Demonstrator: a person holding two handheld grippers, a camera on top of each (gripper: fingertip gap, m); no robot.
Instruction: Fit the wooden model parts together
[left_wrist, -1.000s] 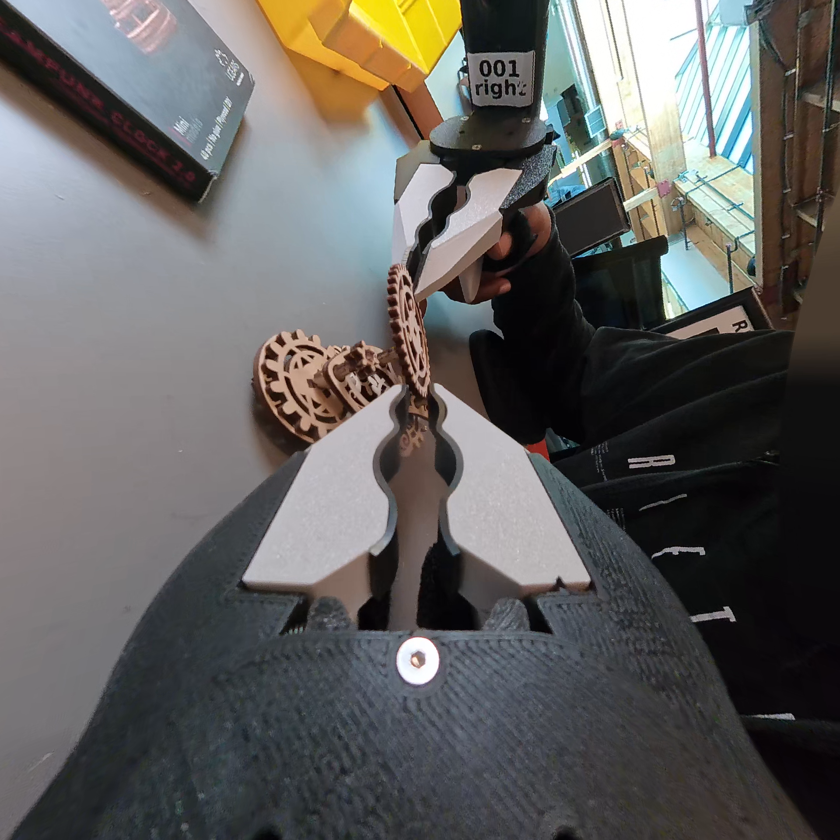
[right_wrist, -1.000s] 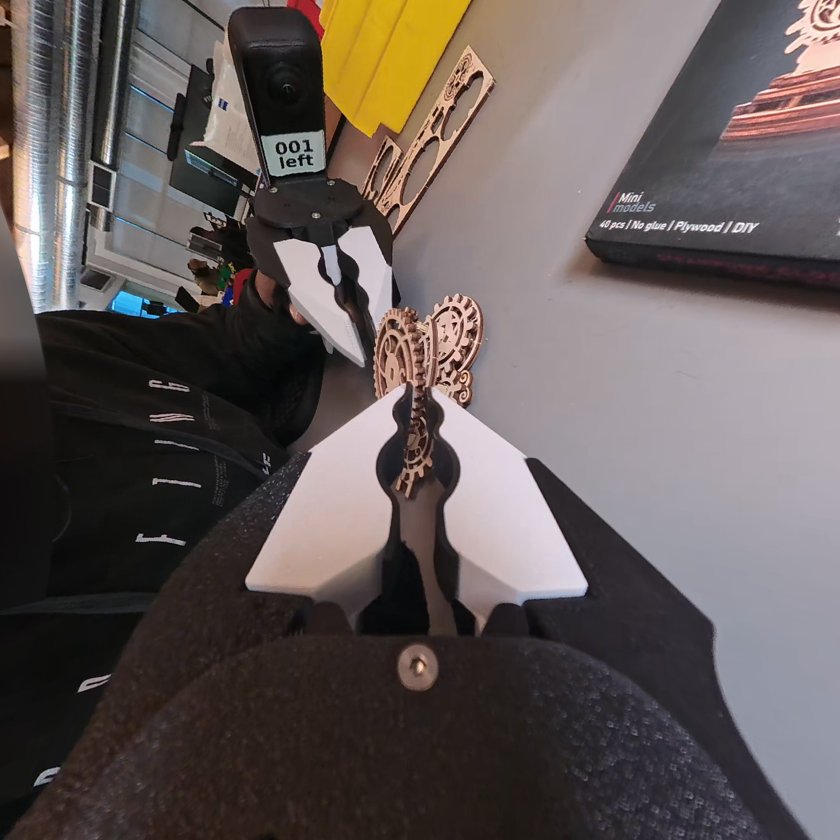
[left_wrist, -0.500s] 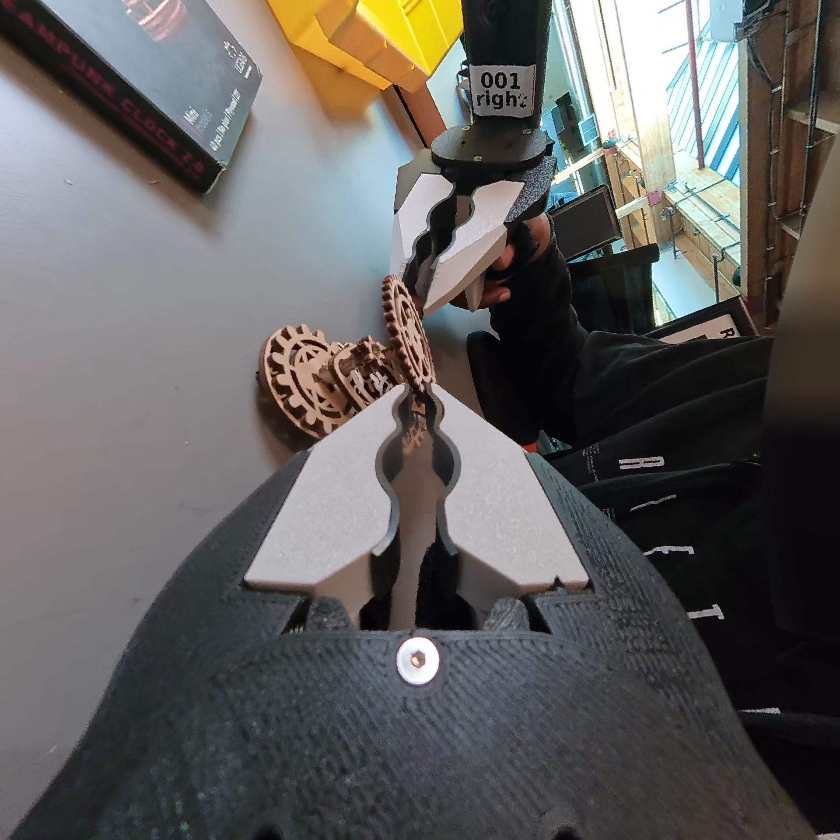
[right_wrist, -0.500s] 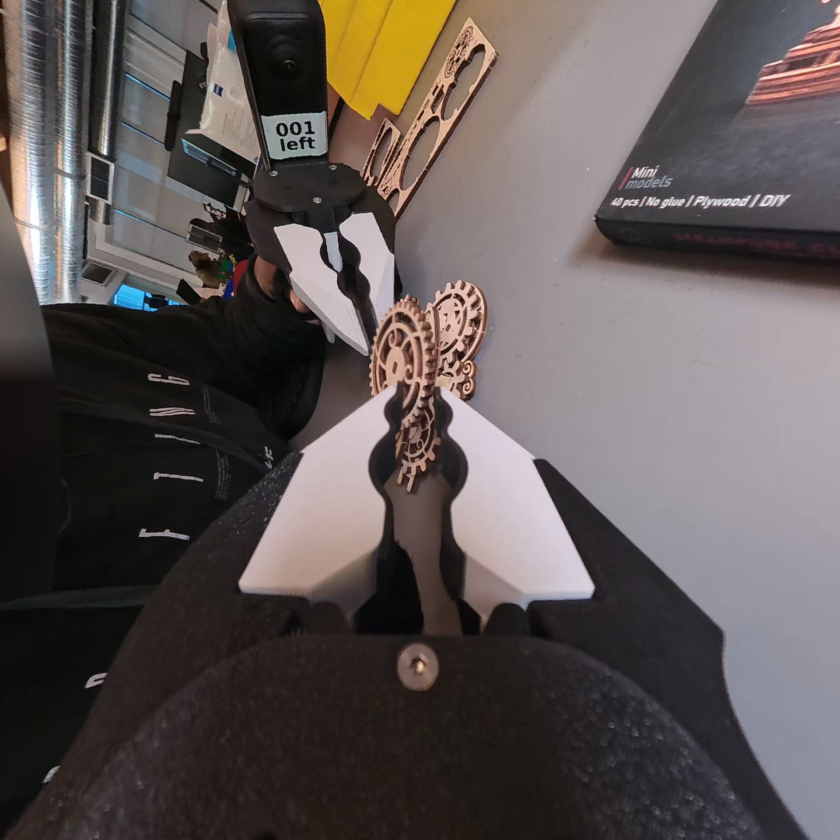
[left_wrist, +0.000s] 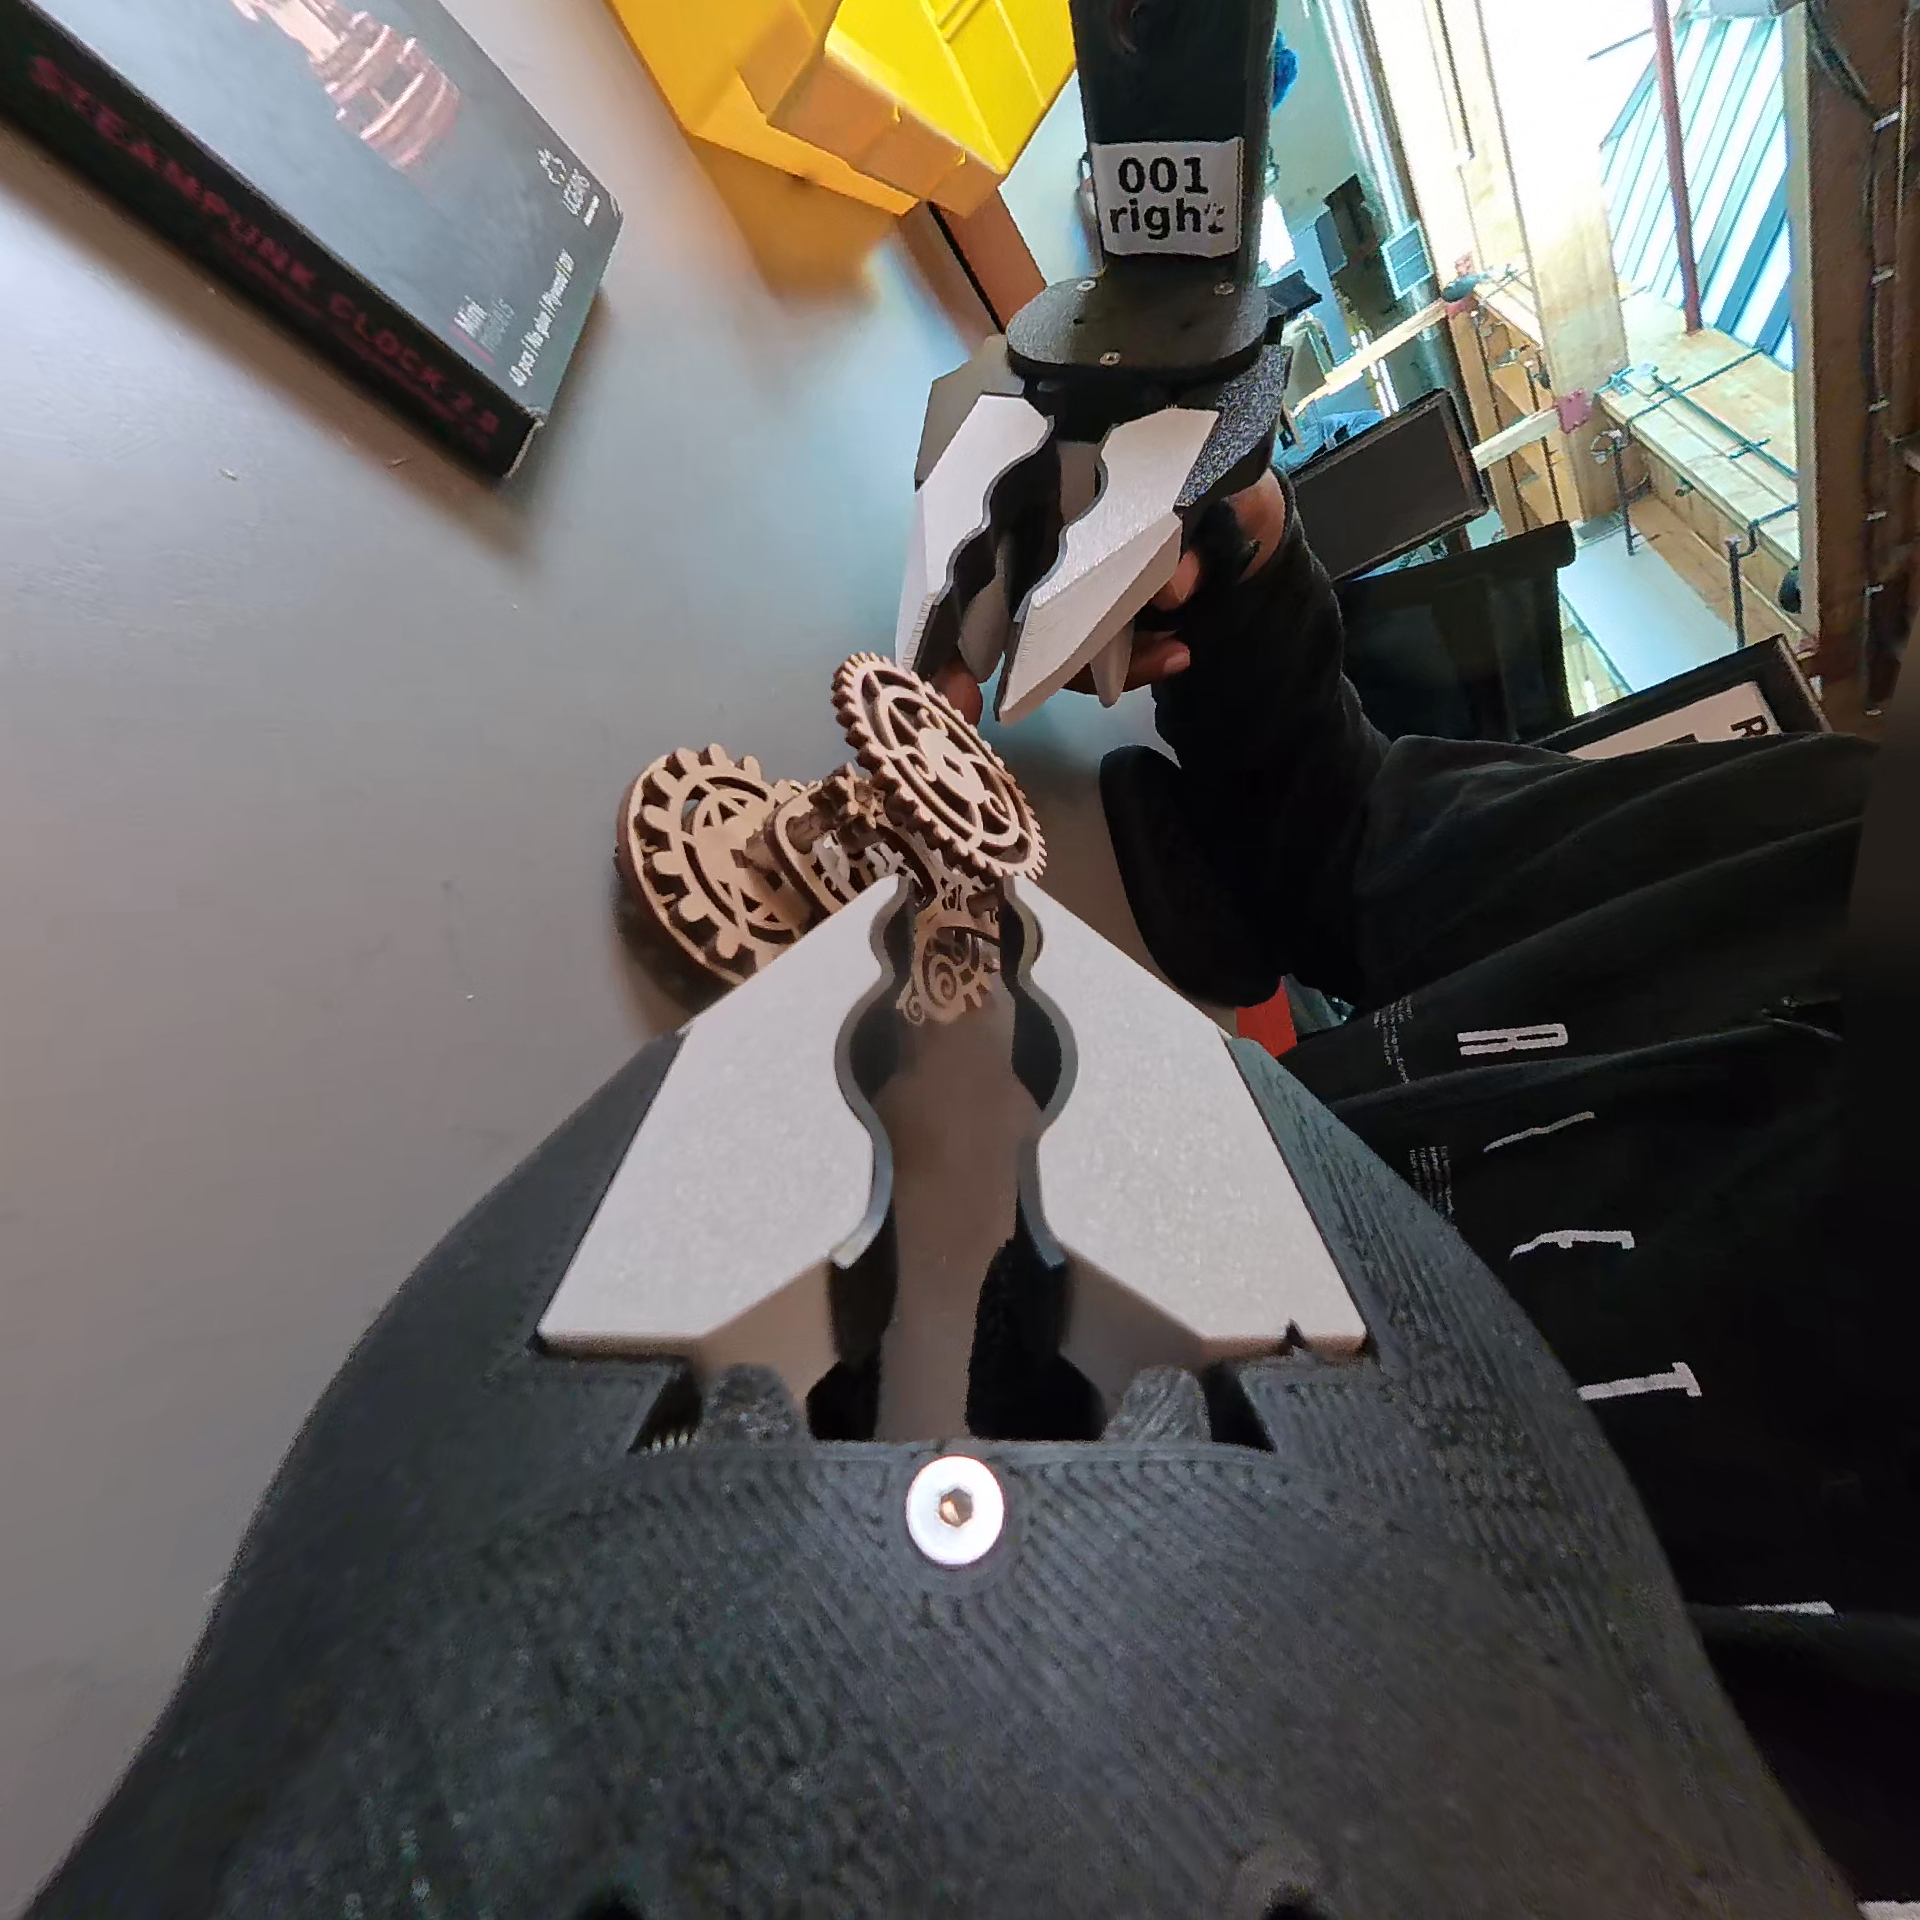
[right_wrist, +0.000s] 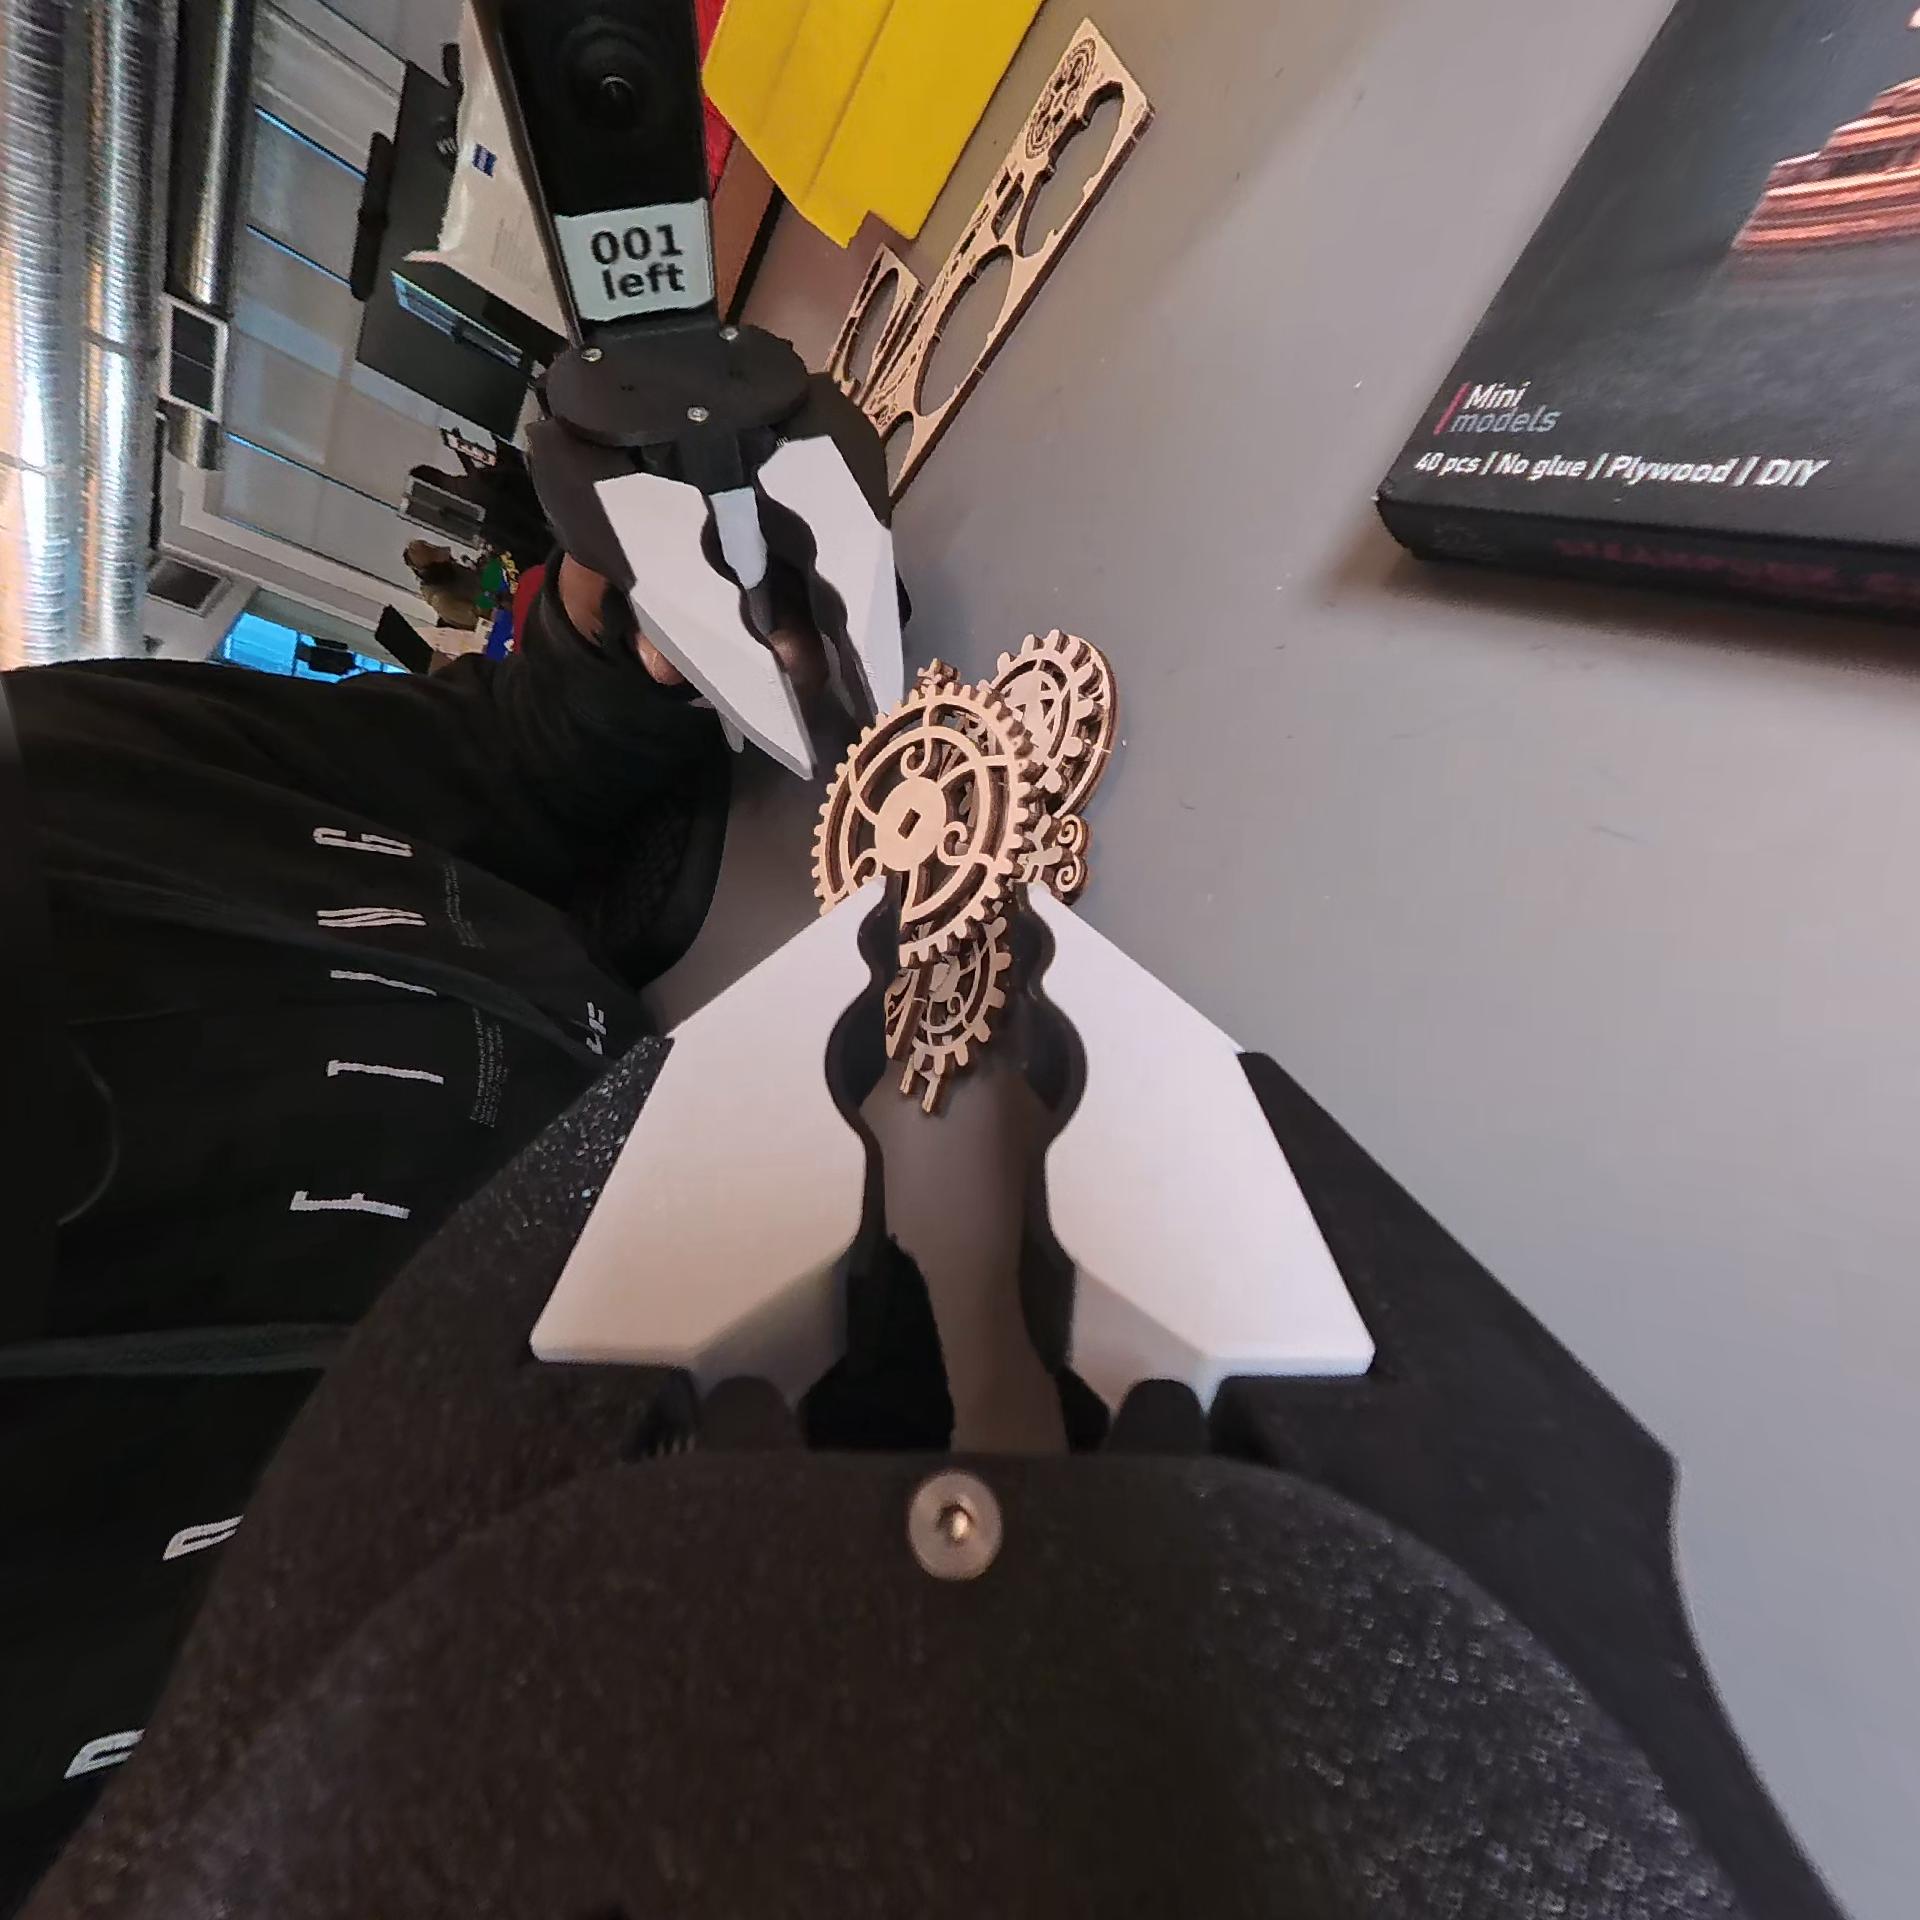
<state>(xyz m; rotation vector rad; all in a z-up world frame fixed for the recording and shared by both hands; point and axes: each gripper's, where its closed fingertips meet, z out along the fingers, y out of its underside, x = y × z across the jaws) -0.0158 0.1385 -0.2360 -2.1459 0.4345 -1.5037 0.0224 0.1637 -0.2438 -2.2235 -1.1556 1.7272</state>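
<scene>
A wooden gear assembly (left_wrist: 831, 831) stands on the grey table (left_wrist: 260, 831): one gear (left_wrist: 696, 862) lies against the table, joined by a short axle to a larger gear (left_wrist: 935, 769). My left gripper (left_wrist: 951, 914) is shut on a scrolled wooden part (left_wrist: 945, 971) at the assembly's near end. My right gripper (left_wrist: 966, 686) comes from the far side and pinches the larger gear's rim. In the right wrist view my right gripper (right_wrist: 951, 914) is shut on the gear piece (right_wrist: 914, 831), with the left gripper (right_wrist: 831, 748) just behind it.
A black model box (left_wrist: 312, 208) lies at the back left; it also shows in the right wrist view (right_wrist: 1714, 312). Yellow bins (left_wrist: 883, 94) stand behind. A plywood sheet with cut-out holes (right_wrist: 997, 239) lies by them. The person's black sleeves (left_wrist: 1558, 935) fill the right side. Tip to tip, the grippers are about 6 centimetres apart.
The larger gear was edge-on and now shows its face in both views; the held assembly has turned between the two grippers. Both grippers stay shut on it.
</scene>
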